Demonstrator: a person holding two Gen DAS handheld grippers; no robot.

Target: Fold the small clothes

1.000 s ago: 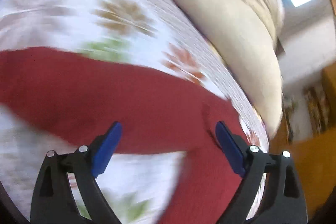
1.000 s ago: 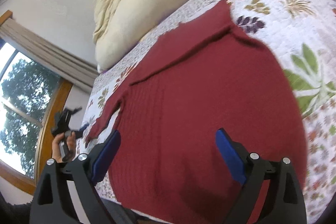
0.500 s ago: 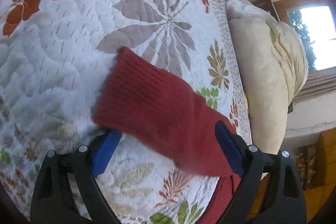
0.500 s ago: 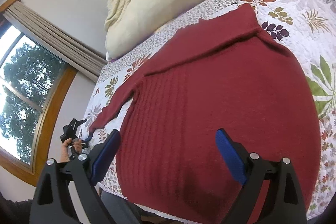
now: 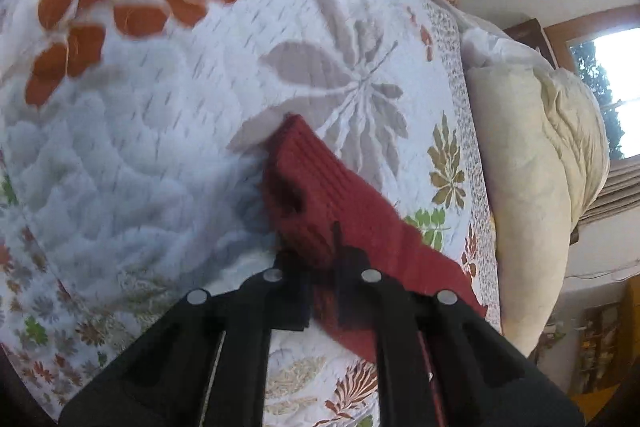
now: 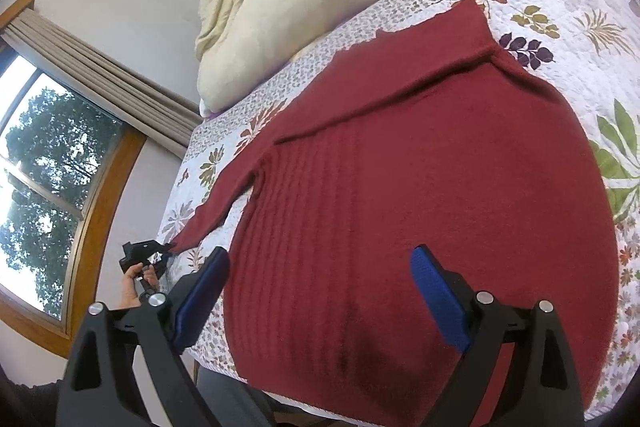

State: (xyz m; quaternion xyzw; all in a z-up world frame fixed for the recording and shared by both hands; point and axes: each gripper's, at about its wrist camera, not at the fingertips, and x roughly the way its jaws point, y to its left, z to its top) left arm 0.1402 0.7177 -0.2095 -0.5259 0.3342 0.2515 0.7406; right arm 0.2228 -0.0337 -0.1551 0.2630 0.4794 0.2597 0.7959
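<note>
A dark red sweater (image 6: 420,195) is lying spread across the quilted bed (image 6: 580,27). The left gripper (image 5: 320,267) is clamping its jaws on the sleeve cuff (image 5: 308,183) near the bed's edge, while the right gripper (image 6: 320,291) is hovering, jaws apart, over the hem.

The left claw (image 5: 320,267) grips the cuff end of a red knitted sleeve (image 5: 320,195) on a white, leaf-patterned quilt (image 5: 140,147), a cream duvet (image 5: 536,167) bunched beside the bed's far edge.

Left hand-held gripper (image 5: 320,267) fingers clamped together; right hand-held gripper (image 6: 320,291) fingers spread wide.
</note>
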